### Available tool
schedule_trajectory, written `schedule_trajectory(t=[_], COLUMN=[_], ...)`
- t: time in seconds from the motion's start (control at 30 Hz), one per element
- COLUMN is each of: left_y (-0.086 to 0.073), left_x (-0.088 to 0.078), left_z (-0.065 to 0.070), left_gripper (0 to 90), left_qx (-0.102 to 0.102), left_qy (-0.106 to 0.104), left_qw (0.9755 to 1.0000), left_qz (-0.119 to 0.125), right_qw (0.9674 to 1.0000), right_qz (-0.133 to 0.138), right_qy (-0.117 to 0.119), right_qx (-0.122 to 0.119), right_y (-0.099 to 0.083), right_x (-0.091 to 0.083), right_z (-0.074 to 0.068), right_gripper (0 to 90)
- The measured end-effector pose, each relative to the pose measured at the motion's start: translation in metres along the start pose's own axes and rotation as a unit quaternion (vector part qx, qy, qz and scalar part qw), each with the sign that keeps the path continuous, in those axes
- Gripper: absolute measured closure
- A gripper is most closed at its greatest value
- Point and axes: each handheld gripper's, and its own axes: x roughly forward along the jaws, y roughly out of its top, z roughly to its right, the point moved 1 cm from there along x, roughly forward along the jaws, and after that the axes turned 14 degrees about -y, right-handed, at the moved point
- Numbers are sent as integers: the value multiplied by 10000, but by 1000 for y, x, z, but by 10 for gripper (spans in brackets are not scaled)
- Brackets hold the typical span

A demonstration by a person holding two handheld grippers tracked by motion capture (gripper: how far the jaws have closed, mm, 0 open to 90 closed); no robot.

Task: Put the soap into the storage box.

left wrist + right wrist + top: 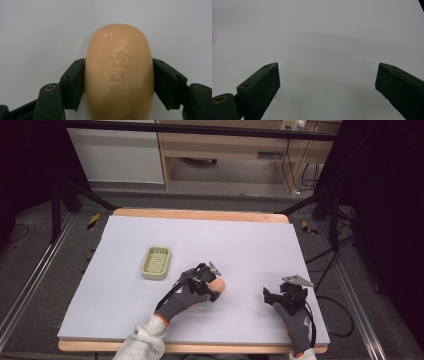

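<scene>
Soap bar [119, 72] clamped in my L gripper [119, 82]; dish [156, 262] at 10 o'clock, empty (placing left). R gripper [327, 82] jaws apart, idle.

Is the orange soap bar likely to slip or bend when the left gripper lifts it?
The soap bar looks solid, so probably stiff. Its smooth, rounded sides meet the left gripper's flat pads, so it may slip. The stamped surface might dent.

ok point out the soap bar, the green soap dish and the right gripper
soap bar [119, 72], left gripper view, on its stamped top face
green soap dish [156, 262], high view, on its slotted floor
right gripper [327, 86], right gripper view, midway between its open fingertips
</scene>
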Motion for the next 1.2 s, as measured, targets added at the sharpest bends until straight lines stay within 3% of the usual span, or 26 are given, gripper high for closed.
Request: schedule_trajectory(t=[0.57,1.2], left_y=[0,-13], left_x=[-4,-45], left_z=[2,4], left_gripper=[320,320], left_qx=[-47,-136], left_qy=[67,92], left_qw=[9999,9989], left_qz=[94,430], right_qw=[10000,10000], right_qz=[-6,-16], right_qy=[-4,-18], right_qx=[4,2], right_y=[0,0], right_x=[0,0], right_z=[0,1], right_gripper=[60,60])
